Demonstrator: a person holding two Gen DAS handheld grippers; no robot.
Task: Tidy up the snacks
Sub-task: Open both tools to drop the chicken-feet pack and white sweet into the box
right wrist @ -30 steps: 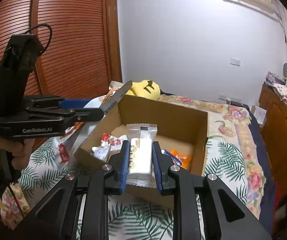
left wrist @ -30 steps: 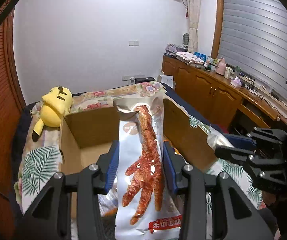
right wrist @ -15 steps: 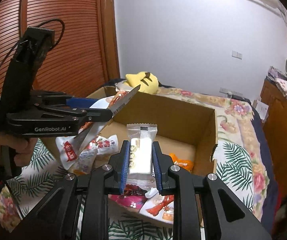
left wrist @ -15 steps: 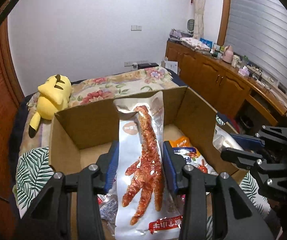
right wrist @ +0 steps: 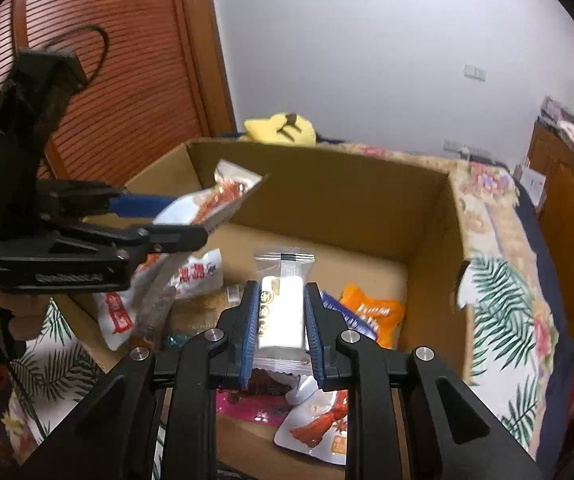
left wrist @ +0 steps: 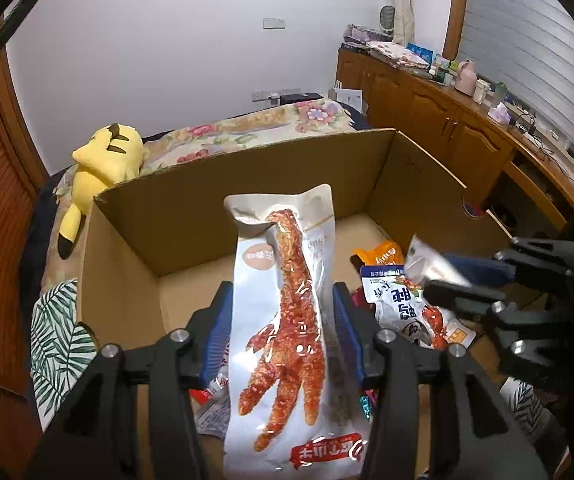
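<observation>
I have both grippers over the cardboard box point(left wrist: 247, 184) on the bed, because that is where the snacks go. My left gripper point(left wrist: 283, 332) has the long chicken foot pack point(left wrist: 287, 320) between its blue pads, and its jaws are opening now. I think that is so the pack can drop in; I see thin gaps beside it, so the pads look like they have let go. The pack's long side runs along the fingers, its sealed top pointing away from me toward the far box wall and its red label end near the camera. My right gripper point(right wrist: 281, 320) is squeezed tight on a small white bar point(right wrist: 281, 312) in a clear wrapper. The bar also lies along the fingers, crimped end forward, above the box floor. Other packs, like the orange bag point(right wrist: 371, 310), lie inside already.
</observation>
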